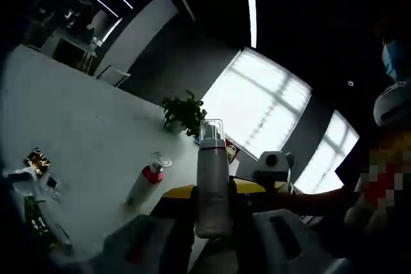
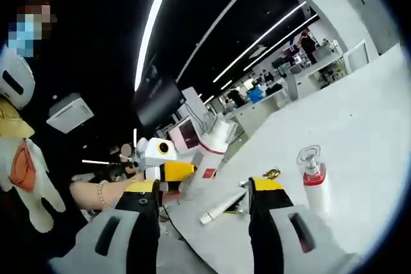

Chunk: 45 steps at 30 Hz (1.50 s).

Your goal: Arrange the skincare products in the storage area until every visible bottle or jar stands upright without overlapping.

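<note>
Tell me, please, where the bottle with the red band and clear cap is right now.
In the left gripper view the red-banded bottle stands on the white table, left of the pump bottle gripped by the left gripper.

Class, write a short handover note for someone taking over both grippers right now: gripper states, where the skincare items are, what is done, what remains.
Left gripper: shut on a pale pump bottle, held upright above the white table.
Right gripper: open, holding nothing.
On the table: a red-collared bottle stands upright; a thin white tube lies flat between the right gripper's jaws.
Left to do: set the pump bottle down upright, stand the tube.
</note>
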Available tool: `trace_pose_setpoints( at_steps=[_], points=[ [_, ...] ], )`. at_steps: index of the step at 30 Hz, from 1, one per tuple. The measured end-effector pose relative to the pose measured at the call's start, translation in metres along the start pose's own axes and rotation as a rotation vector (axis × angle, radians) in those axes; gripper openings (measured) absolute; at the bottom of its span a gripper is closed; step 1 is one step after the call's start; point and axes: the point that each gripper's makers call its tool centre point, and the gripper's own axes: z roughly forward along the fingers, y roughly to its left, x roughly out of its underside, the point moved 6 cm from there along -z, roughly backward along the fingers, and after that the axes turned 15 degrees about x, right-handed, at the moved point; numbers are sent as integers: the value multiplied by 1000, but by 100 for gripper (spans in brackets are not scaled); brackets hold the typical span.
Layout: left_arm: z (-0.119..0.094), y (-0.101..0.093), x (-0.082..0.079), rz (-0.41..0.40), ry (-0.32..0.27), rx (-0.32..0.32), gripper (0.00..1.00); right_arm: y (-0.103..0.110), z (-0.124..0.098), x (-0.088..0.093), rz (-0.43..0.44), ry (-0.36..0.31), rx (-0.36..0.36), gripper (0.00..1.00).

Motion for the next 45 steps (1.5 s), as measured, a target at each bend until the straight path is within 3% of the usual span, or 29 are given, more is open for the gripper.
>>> trace_pose_setpoints(
  at_steps=[3, 8, 16, 24, 26, 27, 33, 36, 37, 42, 45],
  points=[
    [-2, -14, 4, -12, -33, 45, 21, 9, 3, -2, 6, -1, -13, 54],
    [-3, -34, 11, -1, -31, 86, 21, 29, 9, -3, 39, -4, -71, 53],
    [-6, -51, 13, 5, -51, 132, 21, 49, 14, -3, 73, -5, -141, 45],
    [-6, -61, 19, -6, -57, 178, 21, 61, 15, -3, 104, 23, -211, 28],
    [-6, -61, 20, -13, -56, 175, 21, 66, 11, -1, 149, 63, -252, 21],
    [-6, -62, 20, -14, -59, 189, 21, 64, 13, -2, 124, 37, -243, 21],
    [-5, -63, 20, -14, -52, 182, 22, 63, 11, -2, 135, 50, -212, 20],
    [-4, -58, 17, 3, -63, 140, 21, 58, 12, -3, 131, 41, -168, 20],
    [-4, -53, 14, 44, -60, 91, 22, 55, 14, -4, 120, 35, -129, 20],
    [3, -45, 22, 187, 135, -104, 21, 44, 20, -3, 2, 68, 19, 20],
    [6, -41, 17, 320, 178, -252, 23, 37, 23, -5, -84, 74, 117, 20]
  ],
)
